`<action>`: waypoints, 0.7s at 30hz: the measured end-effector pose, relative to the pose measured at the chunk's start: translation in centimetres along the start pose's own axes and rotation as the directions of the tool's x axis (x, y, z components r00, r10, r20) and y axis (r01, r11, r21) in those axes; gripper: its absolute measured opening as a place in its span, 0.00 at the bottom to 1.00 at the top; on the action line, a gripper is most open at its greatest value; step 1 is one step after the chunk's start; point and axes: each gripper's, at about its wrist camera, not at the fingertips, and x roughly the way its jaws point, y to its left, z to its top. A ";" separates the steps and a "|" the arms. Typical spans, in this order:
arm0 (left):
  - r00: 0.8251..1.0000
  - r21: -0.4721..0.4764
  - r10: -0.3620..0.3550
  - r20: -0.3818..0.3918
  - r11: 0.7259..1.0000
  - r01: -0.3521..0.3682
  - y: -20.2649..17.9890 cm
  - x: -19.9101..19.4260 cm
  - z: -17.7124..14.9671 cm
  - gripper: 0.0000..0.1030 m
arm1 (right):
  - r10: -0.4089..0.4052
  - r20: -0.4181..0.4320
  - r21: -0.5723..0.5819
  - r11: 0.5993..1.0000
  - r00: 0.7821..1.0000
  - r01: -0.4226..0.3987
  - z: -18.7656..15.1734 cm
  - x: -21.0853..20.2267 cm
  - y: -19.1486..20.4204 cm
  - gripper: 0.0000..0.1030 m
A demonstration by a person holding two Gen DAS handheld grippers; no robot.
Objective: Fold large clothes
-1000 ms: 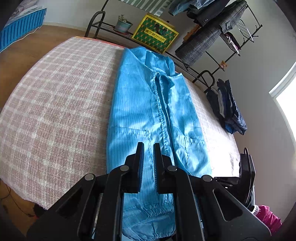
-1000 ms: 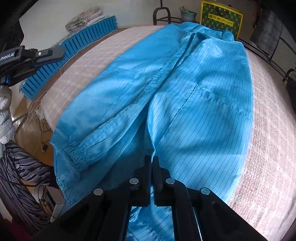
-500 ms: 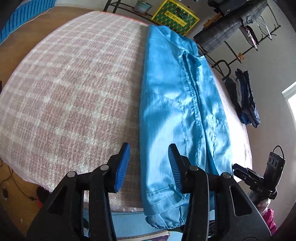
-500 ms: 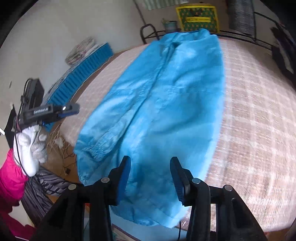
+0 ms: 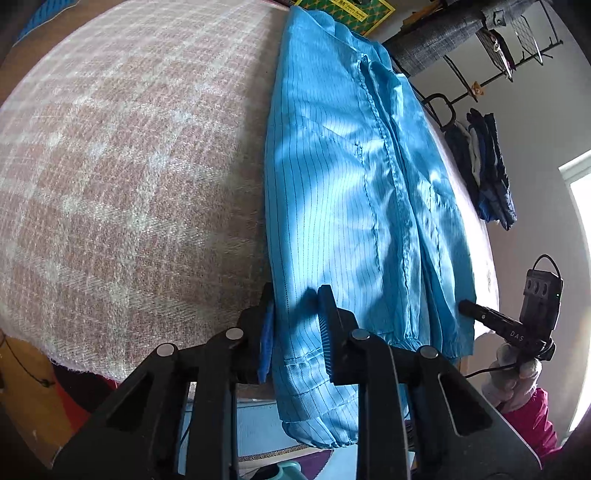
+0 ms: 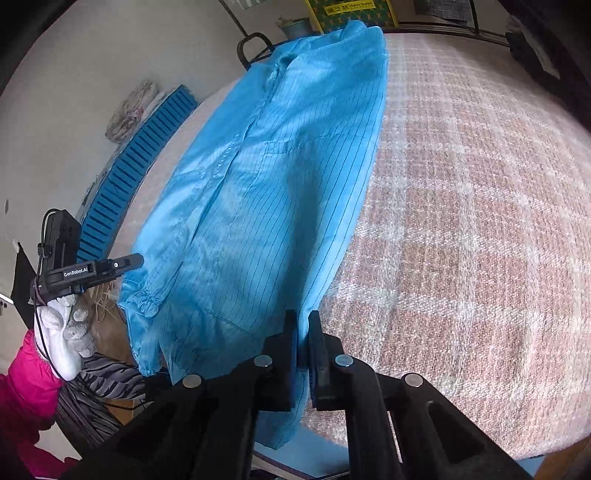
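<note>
A long blue pinstriped coat (image 5: 332,177) lies lengthwise on a pink plaid bed cover (image 5: 122,155), sleeves folded in, its hem hanging over the near edge. My left gripper (image 5: 295,317) is open, its jaws straddling the coat's left edge near the hem. My right gripper (image 6: 303,336) is shut on the coat's (image 6: 266,177) right edge near the hem. The right gripper shows in the left wrist view (image 5: 517,325), the left gripper in the right wrist view (image 6: 88,273).
A metal rack (image 5: 480,37) with hanging clothes and a yellow-green box (image 6: 351,11) stands behind the bed. Dark clothes (image 5: 487,173) hang at the right. A blue slatted panel (image 6: 136,166) leans by the wall at the left.
Both grippers moved outward from the coat's middle and opened, then came down to the hem's side edges. The right gripper has closed on the right edge; the left stays open around the left edge.
</note>
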 end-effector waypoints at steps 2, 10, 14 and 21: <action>0.999 -0.028 -0.028 -0.020 0.999 0.027 0.3 0.0 -0.1 0.28 | 0.056 0.001 0.029 0.998 0.998 -0.056 -0.1 -0.1 -0.6 0.13; 0.983 -0.115 -0.172 -0.063 0.980 0.164 2.1 0.4 0.1 0.17 | 0.273 0.009 0.153 0.950 0.962 -0.271 -1.2 0.2 -3.5 0.31; 0.978 -0.140 -0.195 -0.073 0.973 0.184 2.1 1.0 0.5 0.05 | 0.305 -0.005 0.162 0.940 0.952 -0.300 -0.8 0.8 -4.1 0.10; 0.983 -0.063 -0.180 -0.027 0.982 0.178 0.8 -0.5 0.3 0.01 | 0.279 0.012 0.155 0.948 0.960 -0.277 -1.1 0.5 -3.4 0.02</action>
